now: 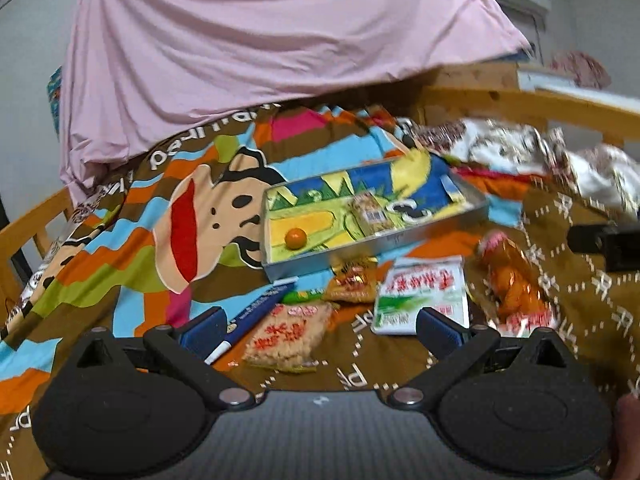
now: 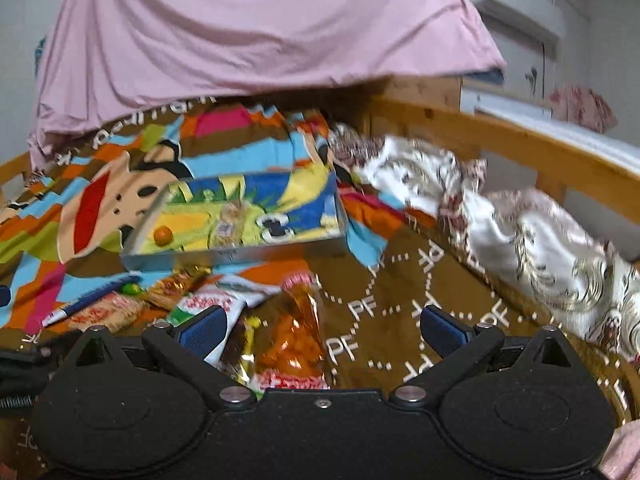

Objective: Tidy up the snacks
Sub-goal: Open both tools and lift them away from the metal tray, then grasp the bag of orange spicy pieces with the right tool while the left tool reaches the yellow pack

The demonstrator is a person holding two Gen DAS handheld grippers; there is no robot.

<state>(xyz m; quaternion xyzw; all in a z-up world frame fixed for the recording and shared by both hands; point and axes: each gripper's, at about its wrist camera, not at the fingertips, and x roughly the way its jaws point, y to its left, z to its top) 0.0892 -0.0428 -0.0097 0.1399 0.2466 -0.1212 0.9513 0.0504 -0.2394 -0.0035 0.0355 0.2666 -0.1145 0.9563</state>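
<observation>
My left gripper point(image 1: 318, 326) and right gripper point(image 2: 320, 326): jaws apart, empty | orange snack bag point(image 2: 294, 332) on bedspread, near tin tray point(image 2: 240, 256) | judge light, crinkly, slippery, crushable; pinch sealed end.

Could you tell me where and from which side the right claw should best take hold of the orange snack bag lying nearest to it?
Grip the orange snack bag across its narrow middle, coming straight down from above. It lies flat on the brown blanket, long axis pointing away toward the tin tray, and already sits between the fingers of the open right claw. Its crinkly ends would probably slip.
</observation>
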